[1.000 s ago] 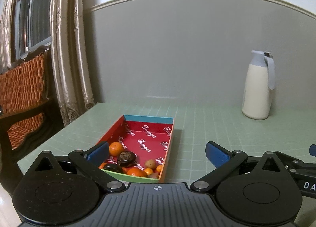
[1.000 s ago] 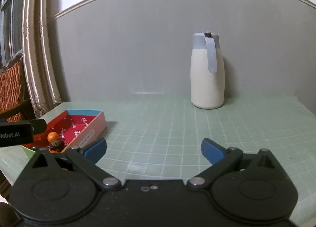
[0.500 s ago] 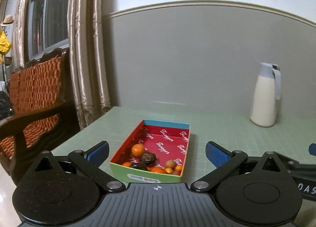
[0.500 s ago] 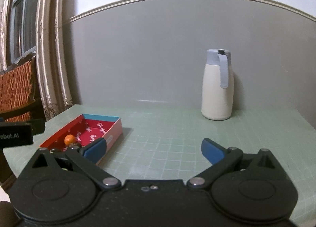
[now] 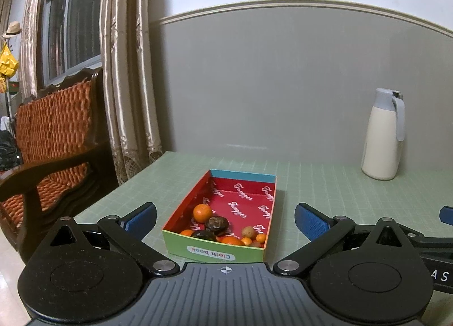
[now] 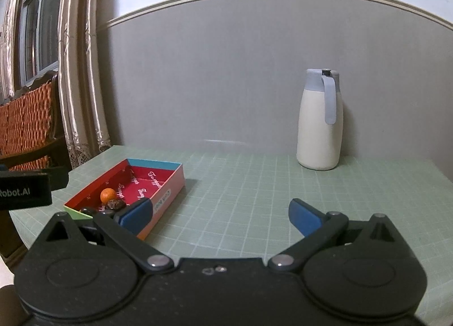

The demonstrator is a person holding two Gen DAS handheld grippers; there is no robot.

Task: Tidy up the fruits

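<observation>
A green gridded table (image 5: 325, 184) fills the lower half of both views and runs back to a grey wall. At 9 o'clock in the left wrist view, off the table's edge, stands a wooden armchair (image 5: 48, 139) with orange woven upholstery, and beige curtains (image 5: 124, 71) hang at 11 o'clock behind it. A cream jug (image 5: 382, 142) with a pale blue lid and handle stands upright at 3 o'clock near the wall, well apart from everything else; in the right wrist view it sits at 2 o'clock.

The left gripper (image 5: 225, 219) has its blue-padded fingers spread wide with nothing between them, and the shallow box (image 5: 215, 252) lies straight ahead at 6 o'clock, just beyond the fingertips. The box has a red printed inside, a blue far wall and a green near wall with a "Cloth book" label. The right gripper (image 6: 219, 211) is likewise spread apart and empty, hovering over bare table with the box at its 9 o'clock, partly behind its left finger.

The fruits (image 5: 223, 229) lie bunched at the box's near end: an orange (image 5: 202, 212) toward 10 o'clock of the cluster, a dark brown fruit (image 5: 216, 223) touching it, another dark one (image 5: 203, 234) nearer the front wall, and several small orange and tan pieces toward 4 o'clock. The far half of the box floor shows only red lining.
</observation>
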